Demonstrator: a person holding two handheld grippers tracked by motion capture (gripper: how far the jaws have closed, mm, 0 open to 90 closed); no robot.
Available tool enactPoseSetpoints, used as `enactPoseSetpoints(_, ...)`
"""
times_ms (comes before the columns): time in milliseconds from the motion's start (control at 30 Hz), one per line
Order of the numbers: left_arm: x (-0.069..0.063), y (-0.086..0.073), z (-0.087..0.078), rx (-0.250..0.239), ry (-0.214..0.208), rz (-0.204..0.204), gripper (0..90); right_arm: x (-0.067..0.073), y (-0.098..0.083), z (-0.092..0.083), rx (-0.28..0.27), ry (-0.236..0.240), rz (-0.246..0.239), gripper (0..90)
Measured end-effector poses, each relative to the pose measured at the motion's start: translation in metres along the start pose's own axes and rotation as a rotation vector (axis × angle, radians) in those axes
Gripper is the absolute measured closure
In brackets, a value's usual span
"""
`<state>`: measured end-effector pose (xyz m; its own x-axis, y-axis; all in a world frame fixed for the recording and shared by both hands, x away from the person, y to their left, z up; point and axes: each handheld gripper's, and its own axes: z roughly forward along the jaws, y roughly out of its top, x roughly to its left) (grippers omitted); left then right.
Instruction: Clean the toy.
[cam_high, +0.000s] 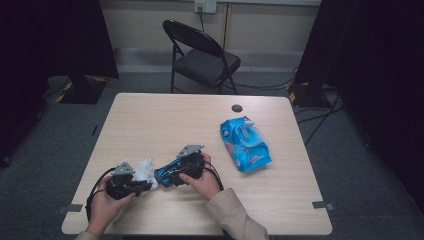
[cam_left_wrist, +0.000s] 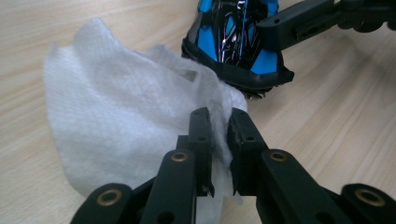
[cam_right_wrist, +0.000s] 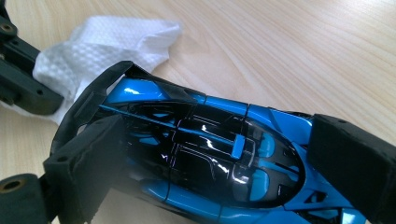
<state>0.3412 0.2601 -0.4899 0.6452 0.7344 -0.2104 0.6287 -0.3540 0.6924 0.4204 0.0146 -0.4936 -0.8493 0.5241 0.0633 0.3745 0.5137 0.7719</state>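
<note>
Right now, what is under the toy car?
The bare wooden table lies under the toy car, which the right gripper clamps. The wipe, pinched by the left gripper, touches its rear end. The car's underside is hidden.

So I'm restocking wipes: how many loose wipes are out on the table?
1. The white wipe is pinched in the left gripper, beside the blue toy car. More may be inside the blue wipe pack.

This looks like a recording lab or studio room. Around the bare wooden table (cam_high: 150, 120) hang black curtains (cam_high: 55, 35), with cables (cam_high: 320, 112) trailing over grey carpet beside it. Beyond the table stands a black folding chair (cam_high: 202, 57) beneath a wall socket (cam_high: 205, 6).
</note>
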Motion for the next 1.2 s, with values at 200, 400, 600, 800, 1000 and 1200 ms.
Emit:
enactPoseSetpoints(200, -0.002, 0.003, 0.002, -0.024, 0.03, 0.028, 58.3, -0.001, 0.002, 0.0, 0.015, 0.003, -0.002, 4.6)
enactPoseSetpoints(400, 0.005, 0.005, 0.006, -0.035, 0.038, 0.0, 52.8, 0.0, 0.001, 0.0, 0.012, 0.005, 0.0, 4.6)
enactPoseSetpoints(600, 0.015, 0.003, 0.01, -0.034, 0.04, -0.043, 68.6, 0.0, 0.001, 0.0, 0.014, 0.004, 0.001, 4.6)
enactPoseSetpoints(800, 0.014, 0.005, 0.006, -0.001, 0.024, -0.065, 77.3, 0.0, 0.001, 0.0, 0.012, 0.002, 0.0, 4.6)
enactPoseSetpoints(1000, 0.009, 0.01, -0.003, -0.014, 0.051, -0.024, 66.4, 0.0, 0.003, 0.0, 0.026, 0.005, -0.002, 4.6)
enactPoseSetpoints(1200, 0.008, 0.012, -0.015, -0.051, 0.064, -0.01, 57.0, 0.0, 0.003, 0.0, 0.027, 0.005, -0.003, 4.6)
